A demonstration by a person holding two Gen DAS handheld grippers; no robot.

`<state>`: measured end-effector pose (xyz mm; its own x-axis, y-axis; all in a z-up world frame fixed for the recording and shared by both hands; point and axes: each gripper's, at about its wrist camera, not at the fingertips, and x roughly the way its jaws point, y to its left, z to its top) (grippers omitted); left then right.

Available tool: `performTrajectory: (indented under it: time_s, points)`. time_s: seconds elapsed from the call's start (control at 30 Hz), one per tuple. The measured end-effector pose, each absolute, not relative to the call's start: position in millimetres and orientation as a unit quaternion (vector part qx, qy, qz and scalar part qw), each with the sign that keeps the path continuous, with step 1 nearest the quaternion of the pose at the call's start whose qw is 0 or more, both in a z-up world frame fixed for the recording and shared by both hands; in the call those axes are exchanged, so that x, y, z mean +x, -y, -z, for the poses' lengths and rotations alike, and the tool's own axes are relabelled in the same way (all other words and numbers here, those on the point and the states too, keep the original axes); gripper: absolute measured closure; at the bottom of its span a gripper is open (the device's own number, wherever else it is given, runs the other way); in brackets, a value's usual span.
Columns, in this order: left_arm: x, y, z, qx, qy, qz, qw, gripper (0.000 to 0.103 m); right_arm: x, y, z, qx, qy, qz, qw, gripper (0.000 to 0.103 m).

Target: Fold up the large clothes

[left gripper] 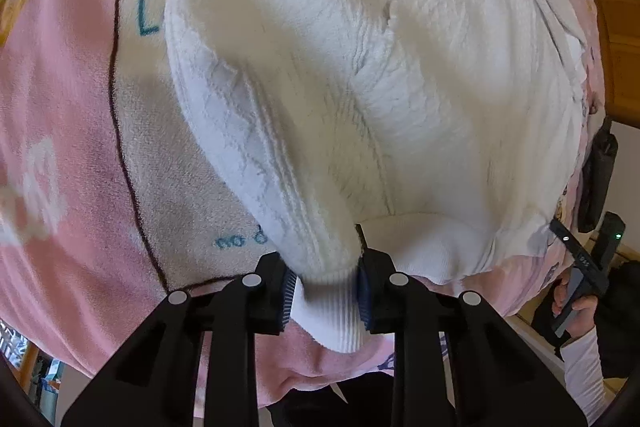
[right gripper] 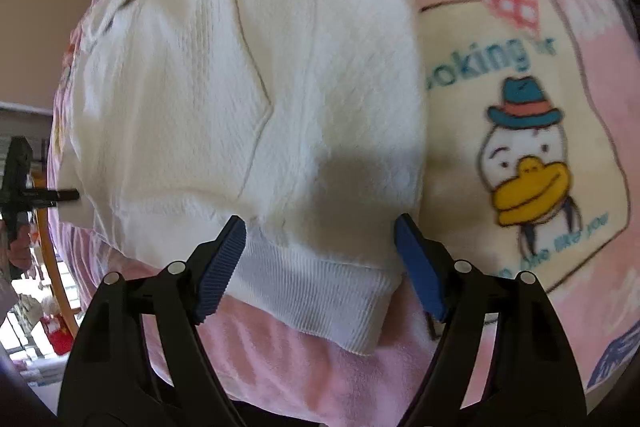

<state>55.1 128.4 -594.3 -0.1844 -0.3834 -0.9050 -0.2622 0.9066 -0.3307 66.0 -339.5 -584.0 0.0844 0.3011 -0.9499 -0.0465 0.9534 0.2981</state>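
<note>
A white knit sweater (left gripper: pixel 400 67) lies spread on a pink blanket (left gripper: pixel 60 147). One sleeve (left gripper: pixel 248 147) runs down toward the camera, and my left gripper (left gripper: pixel 326 283) is shut on its ribbed cuff (left gripper: pixel 336 323), with both blue pads pressed into the fabric. In the right wrist view the sweater's body (right gripper: pixel 240 87) ends in a ribbed hem (right gripper: pixel 320 291) at its corner. My right gripper (right gripper: pixel 320 231) stands open over that corner, one blue pad on each side of the hem band and neither squeezing it.
The blanket (right gripper: pixel 600 87) carries a cream panel with a duck in a blue hat (right gripper: pixel 528 163), right of the sweater. A hand in a white sleeve (left gripper: pixel 580 311) holds the other gripper at the blanket's right edge. Wooden furniture (left gripper: pixel 616 27) stands beyond.
</note>
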Motion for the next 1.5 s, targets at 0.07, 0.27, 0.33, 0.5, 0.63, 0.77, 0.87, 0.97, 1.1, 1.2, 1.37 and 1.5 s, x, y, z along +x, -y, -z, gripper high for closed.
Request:
performTrajectory:
  time_s: [0.07, 0.27, 0.33, 0.5, 0.63, 0.77, 0.87, 0.97, 1.1, 1.2, 1.37, 1.5]
  points:
    - [55, -126, 597, -0.209, -0.769, 0.048, 0.602, 0.079, 60, 356, 583, 0.106, -0.665, -0.106, 0.731, 0.028]
    - [53, -123, 598, -0.217, -0.768, 0.037, 0.602, 0.079, 49, 370, 605, 0.148, -0.683, -0.129, 0.704, 0.028]
    - [53, -123, 596, -0.227, -0.764, 0.036, 0.603, 0.079, 50, 366, 602, 0.159, -0.683, -0.135, 0.7, 0.029]
    - [53, -115, 577, -0.239, -0.747, 0.057, 0.618, 0.081, 45, 360, 587, 0.133, -0.684, -0.169, 0.697, 0.048]
    - [59, -105, 570, -0.229, -0.747, 0.056, 0.622, 0.081, 44, 371, 607, 0.124, -0.705, -0.138, 0.685, 0.065]
    - [65, -101, 568, -0.238, -0.75, 0.032, 0.616, 0.082, 51, 357, 607, 0.089, -0.706, -0.116, 0.693, 0.075]
    - [68, -100, 551, -0.248, -0.74, 0.023, 0.625, 0.083, 46, 353, 583, 0.089, -0.703, -0.107, 0.698, 0.088]
    - [72, -100, 532, -0.259, -0.727, 0.022, 0.636, 0.084, 43, 351, 559, 0.12, -0.693, -0.118, 0.701, 0.09]
    - [79, -102, 498, -0.278, -0.699, 0.009, 0.658, 0.085, 48, 359, 528, 0.172, -0.669, -0.14, 0.709, 0.09]
    - [87, -106, 484, -0.302, -0.681, -0.011, 0.667, 0.086, 58, 374, 510, 0.234, -0.642, -0.145, 0.716, 0.091]
    - [104, -119, 456, -0.316, -0.648, -0.046, 0.691, 0.087, 79, 391, 482, 0.297, -0.61, -0.153, 0.718, 0.091]
    - [123, -135, 431, -0.326, -0.632, -0.053, 0.701, 0.087, 100, 384, 456, 0.313, -0.593, -0.151, 0.726, 0.091]
